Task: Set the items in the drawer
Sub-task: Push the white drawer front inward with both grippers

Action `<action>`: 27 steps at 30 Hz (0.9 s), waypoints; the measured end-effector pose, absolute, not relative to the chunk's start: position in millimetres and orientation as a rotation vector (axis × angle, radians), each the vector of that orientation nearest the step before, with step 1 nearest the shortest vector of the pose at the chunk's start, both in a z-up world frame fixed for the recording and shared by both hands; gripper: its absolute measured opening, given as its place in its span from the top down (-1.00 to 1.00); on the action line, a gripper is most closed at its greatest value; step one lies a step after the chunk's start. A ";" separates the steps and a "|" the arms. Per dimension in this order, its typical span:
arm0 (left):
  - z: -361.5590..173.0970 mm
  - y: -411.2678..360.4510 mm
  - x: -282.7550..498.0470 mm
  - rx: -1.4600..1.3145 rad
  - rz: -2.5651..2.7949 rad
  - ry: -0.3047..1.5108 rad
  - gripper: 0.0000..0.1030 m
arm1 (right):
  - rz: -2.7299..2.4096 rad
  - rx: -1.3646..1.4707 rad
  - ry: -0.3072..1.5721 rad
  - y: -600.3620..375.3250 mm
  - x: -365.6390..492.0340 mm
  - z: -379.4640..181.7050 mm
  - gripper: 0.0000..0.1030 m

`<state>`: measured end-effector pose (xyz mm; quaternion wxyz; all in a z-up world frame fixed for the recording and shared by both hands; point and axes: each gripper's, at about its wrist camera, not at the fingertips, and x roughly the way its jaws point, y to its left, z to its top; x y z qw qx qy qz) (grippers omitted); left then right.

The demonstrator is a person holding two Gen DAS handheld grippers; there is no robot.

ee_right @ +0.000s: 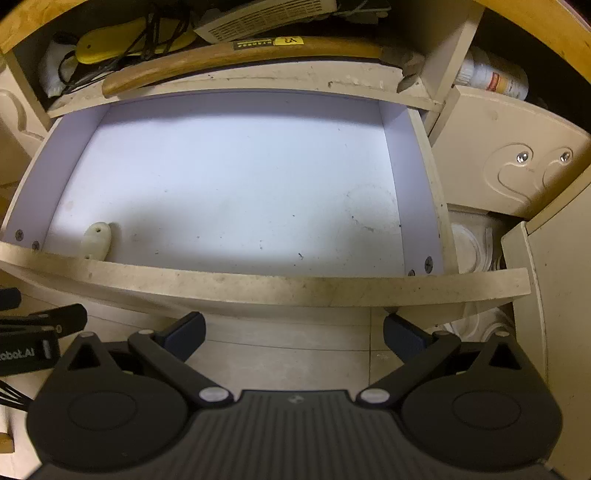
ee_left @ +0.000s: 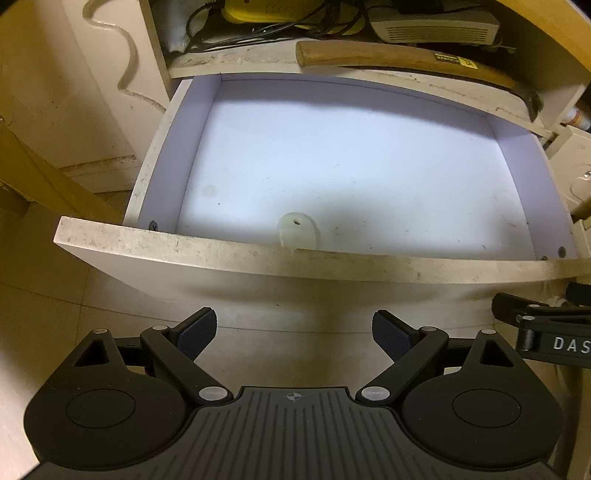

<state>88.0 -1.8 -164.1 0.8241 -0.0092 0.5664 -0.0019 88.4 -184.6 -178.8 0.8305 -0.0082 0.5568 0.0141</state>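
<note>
A white drawer stands pulled out in front of both grippers, its pale floor bare apart from specks and a small plastic mount behind the front panel. The right wrist view shows the same drawer from further right. My left gripper hovers open just short of the drawer front, nothing between its fingers. My right gripper is open too, empty, level with the front panel. On the shelf above the drawer lies a hammer with a wooden handle, also visible in the right wrist view.
The shelf above also holds a yellow object, black cables and a white vented box. A cream cabinet door with two studs is at the right, a bottle above it. Tiled floor lies below the drawer.
</note>
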 end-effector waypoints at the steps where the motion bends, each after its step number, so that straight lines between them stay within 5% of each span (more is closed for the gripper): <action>1: -163.8 -1.1 90.1 -0.024 0.001 1.203 -0.81 | 0.026 -0.010 1.184 -185.1 89.4 -178.8 -0.99; 27: -159.2 -0.3 148.7 -0.005 -0.023 1.243 -0.83 | -0.002 0.012 1.207 -183.2 138.9 -177.0 -0.99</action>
